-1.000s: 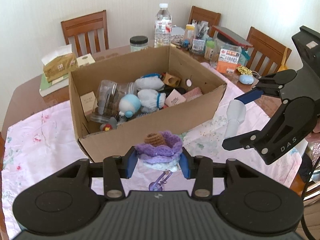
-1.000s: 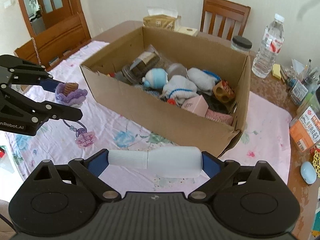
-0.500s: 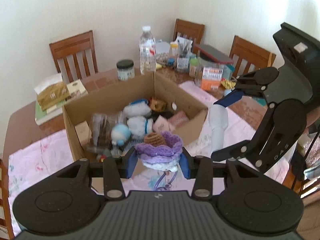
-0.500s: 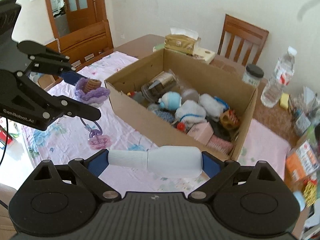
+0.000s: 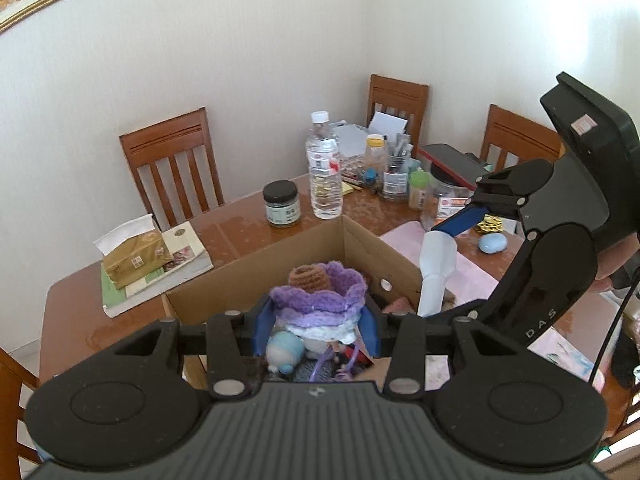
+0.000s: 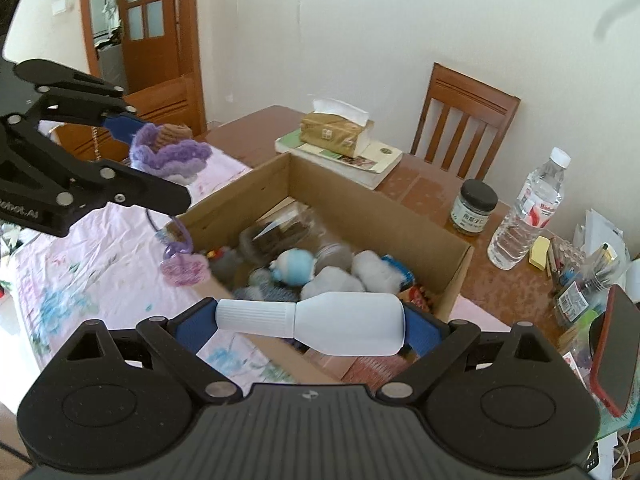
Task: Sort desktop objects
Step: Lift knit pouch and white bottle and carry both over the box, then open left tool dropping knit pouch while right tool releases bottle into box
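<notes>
My left gripper [image 5: 318,320] is shut on a purple crochet cup [image 5: 320,300] with a brown top; a pink charm [image 6: 185,269] hangs below it on a cord. It is held above the near left edge of the open cardboard box [image 6: 400,220]. My right gripper [image 6: 310,326] is shut on a white plastic bottle [image 6: 320,322], held sideways above the box's near right part; the bottle also shows in the left wrist view [image 5: 436,268]. The box holds soft toys, a blue and white doll [image 6: 296,266] and a clear jar.
The box sits on a wooden table [image 5: 248,228] with a pink floral cloth [image 6: 80,264]. Behind it are a tissue pack on books [image 5: 136,256], a dark-lidded jar [image 5: 282,204], a water bottle [image 5: 324,176] and desk clutter. Wooden chairs stand around.
Both grippers have risen and moved forward over the box, each still holding its object. The box now lies directly beneath them.
</notes>
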A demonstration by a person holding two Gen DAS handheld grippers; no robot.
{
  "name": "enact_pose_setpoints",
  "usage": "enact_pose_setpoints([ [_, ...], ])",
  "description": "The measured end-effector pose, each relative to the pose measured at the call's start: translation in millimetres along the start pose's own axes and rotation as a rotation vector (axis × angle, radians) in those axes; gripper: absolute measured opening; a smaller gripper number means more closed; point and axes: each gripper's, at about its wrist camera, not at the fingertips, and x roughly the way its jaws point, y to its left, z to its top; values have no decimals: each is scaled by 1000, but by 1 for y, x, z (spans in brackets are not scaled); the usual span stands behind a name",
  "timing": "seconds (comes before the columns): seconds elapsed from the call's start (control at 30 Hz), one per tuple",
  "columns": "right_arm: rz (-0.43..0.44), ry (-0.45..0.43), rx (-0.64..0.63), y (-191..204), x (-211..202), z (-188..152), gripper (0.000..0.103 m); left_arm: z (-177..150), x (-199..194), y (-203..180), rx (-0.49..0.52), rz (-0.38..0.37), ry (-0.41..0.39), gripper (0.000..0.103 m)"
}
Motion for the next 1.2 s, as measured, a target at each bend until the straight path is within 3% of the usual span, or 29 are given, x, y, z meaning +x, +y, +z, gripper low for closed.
enact_pose_setpoints([
  [0.63,-35,55,122,-43,61,32,99,-2,57,29,-25,50,90,45],
  [0.73,-31,51,147,-47,64,34,103,-4,61,30,-23,52,96,62],
  [0.77,-34,45,154,-48,65,34,103,-5,61,31,-23,55,90,74],
  [0.83,-47,52,164,-49,67,34,103,-6,61,32,-24,68,77,86],
  [1.2,-67,84,192,-46,71,26,103,-15,64,31,-22,97,101,96],
])
